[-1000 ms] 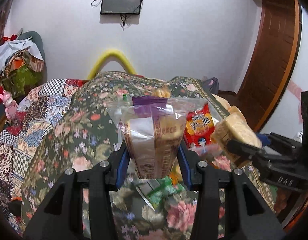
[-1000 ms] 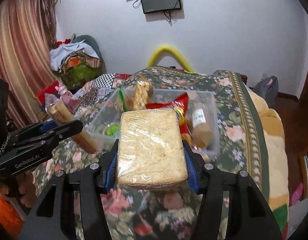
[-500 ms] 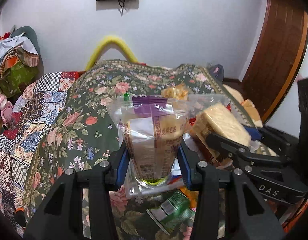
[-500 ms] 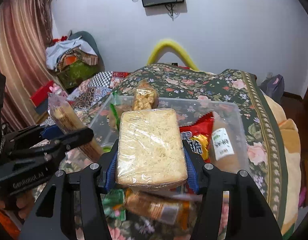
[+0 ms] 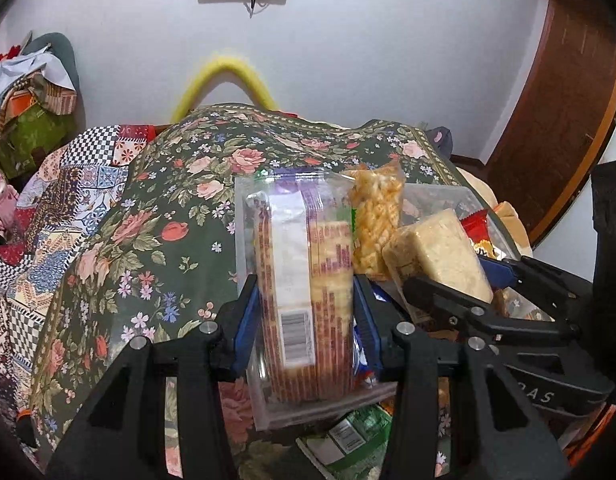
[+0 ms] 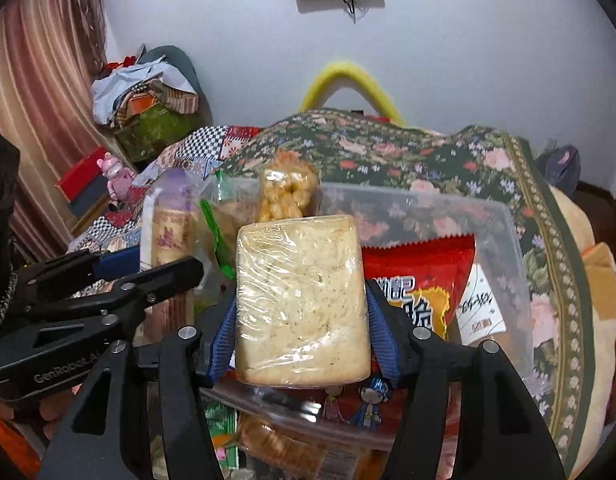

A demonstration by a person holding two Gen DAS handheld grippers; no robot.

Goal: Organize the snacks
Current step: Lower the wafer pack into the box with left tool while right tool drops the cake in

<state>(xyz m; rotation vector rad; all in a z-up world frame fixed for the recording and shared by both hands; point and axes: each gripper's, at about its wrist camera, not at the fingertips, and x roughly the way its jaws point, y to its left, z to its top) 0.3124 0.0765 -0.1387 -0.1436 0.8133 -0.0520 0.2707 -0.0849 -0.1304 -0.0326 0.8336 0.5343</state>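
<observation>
My left gripper (image 5: pixel 306 312) is shut on a tall clear cracker pack (image 5: pixel 304 288) with a white label, held upright at the left end of the clear plastic bin (image 6: pixel 504 224). My right gripper (image 6: pixel 302 328) is shut on a cling-wrapped pale block of bread (image 6: pixel 300 300), held over the bin's near side. The bread also shows in the left wrist view (image 5: pixel 440 252). The bin holds a bag of puffed corn snacks (image 6: pixel 286 196), a red snack bag (image 6: pixel 420 280) and a brown bottle with a white label (image 6: pixel 484 304).
The bin rests on a bed with a dark floral cover (image 5: pixel 156 216). Loose snacks lie in front of the bin: a green packet (image 5: pixel 348 436) and a round biscuit pack (image 6: pixel 276 440). A patchwork quilt (image 5: pixel 40 208) lies at left. A wooden door (image 5: pixel 564 112) stands at right.
Both grippers have moved forward and down to the bin with their packs. The cracker pack now stands at the bin's left end and the bread is over the bin's near side.
</observation>
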